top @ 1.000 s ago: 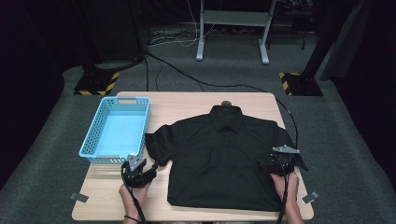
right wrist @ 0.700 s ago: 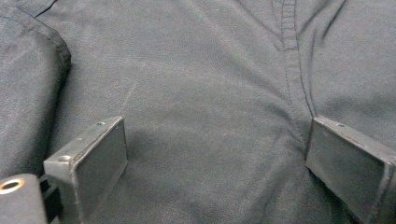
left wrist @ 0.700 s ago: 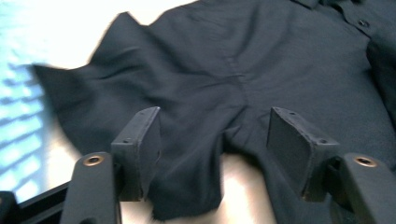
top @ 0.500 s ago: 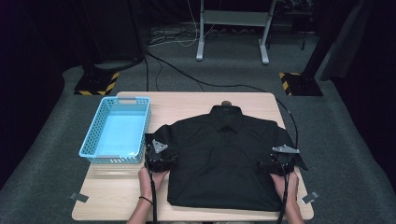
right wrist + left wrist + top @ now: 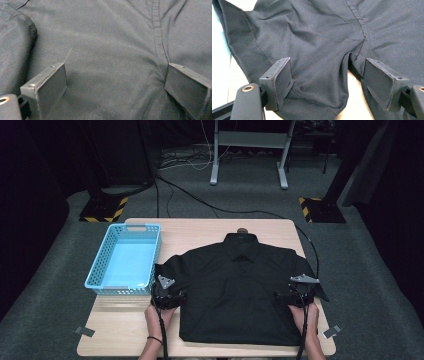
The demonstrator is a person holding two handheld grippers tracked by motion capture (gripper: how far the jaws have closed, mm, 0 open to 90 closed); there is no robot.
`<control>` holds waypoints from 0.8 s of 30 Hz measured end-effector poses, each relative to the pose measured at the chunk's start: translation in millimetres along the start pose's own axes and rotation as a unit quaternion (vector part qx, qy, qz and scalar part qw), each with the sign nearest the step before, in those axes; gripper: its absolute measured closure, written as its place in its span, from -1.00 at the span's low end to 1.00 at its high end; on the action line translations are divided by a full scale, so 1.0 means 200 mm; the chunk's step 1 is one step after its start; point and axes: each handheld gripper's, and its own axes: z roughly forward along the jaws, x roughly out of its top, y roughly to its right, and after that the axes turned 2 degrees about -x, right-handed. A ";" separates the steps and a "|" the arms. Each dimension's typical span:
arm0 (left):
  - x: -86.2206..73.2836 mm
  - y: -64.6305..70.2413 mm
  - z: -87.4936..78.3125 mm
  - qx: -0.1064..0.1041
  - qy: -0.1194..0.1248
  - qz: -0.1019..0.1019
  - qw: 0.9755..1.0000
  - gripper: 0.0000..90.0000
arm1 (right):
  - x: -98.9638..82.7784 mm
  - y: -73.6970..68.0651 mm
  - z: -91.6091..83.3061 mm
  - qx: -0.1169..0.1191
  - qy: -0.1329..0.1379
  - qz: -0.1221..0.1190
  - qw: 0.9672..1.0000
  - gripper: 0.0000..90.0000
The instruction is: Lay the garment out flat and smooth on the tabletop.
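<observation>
from above i see the blue basket [image 5: 125,260]; my left gripper [image 5: 325,82] has just been opening, jaws apart astride the black shirt [image 5: 317,40] sleeve fold, right gripper [image 5: 115,87] wide too

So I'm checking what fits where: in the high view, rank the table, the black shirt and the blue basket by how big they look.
1. Table, largest; it bears both of the others.
2. Black shirt, spread flat over much of the tabletop.
3. Blue basket, smallest, clearly less area than the shirt.
</observation>
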 end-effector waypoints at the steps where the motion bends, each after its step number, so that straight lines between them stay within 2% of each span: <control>1: 0.00 0.00 0.00 0.001 0.000 -0.001 1.000 -0.48 | 0.00 0.00 0.00 0.000 0.000 0.001 1.000 -0.92; 10: -0.03 0.01 -0.04 0.008 0.002 -0.006 1.000 -0.48 | 0.00 0.00 0.00 0.004 0.001 -0.006 1.000 -0.92; 13: -0.04 0.00 -0.05 0.010 0.009 -0.016 1.000 -0.50 | 0.01 0.00 0.01 0.004 0.001 -0.006 1.000 -0.93; 15: -0.04 0.00 -0.07 0.012 0.018 -0.021 1.000 -0.61 | 0.01 0.00 0.01 0.005 0.000 -0.006 1.000 -0.93; 17: -0.03 0.00 -0.08 0.011 0.027 -0.023 0.999 -0.64 | 0.01 0.00 0.01 0.007 -0.001 -0.007 1.000 -0.96; 18: -0.03 0.01 -0.09 0.007 0.031 -0.019 0.999 -0.64 | 0.02 -0.01 0.01 0.016 -0.008 -0.013 1.000 -1.00; 19: -0.02 0.03 -0.11 0.000 0.032 -0.012 0.999 -0.64 | 0.02 -0.01 0.01 0.018 -0.004 -0.011 1.000 -1.00; 21: -0.02 0.05 -0.12 -0.006 0.037 -0.004 0.999 -0.64 | 0.02 0.00 -0.02 0.028 0.007 0.004 1.000 -1.00; 24: -0.02 0.08 -0.12 -0.019 0.029 0.011 0.999 -0.65 | 0.02 0.01 -0.09 0.024 0.016 0.009 1.000 -1.00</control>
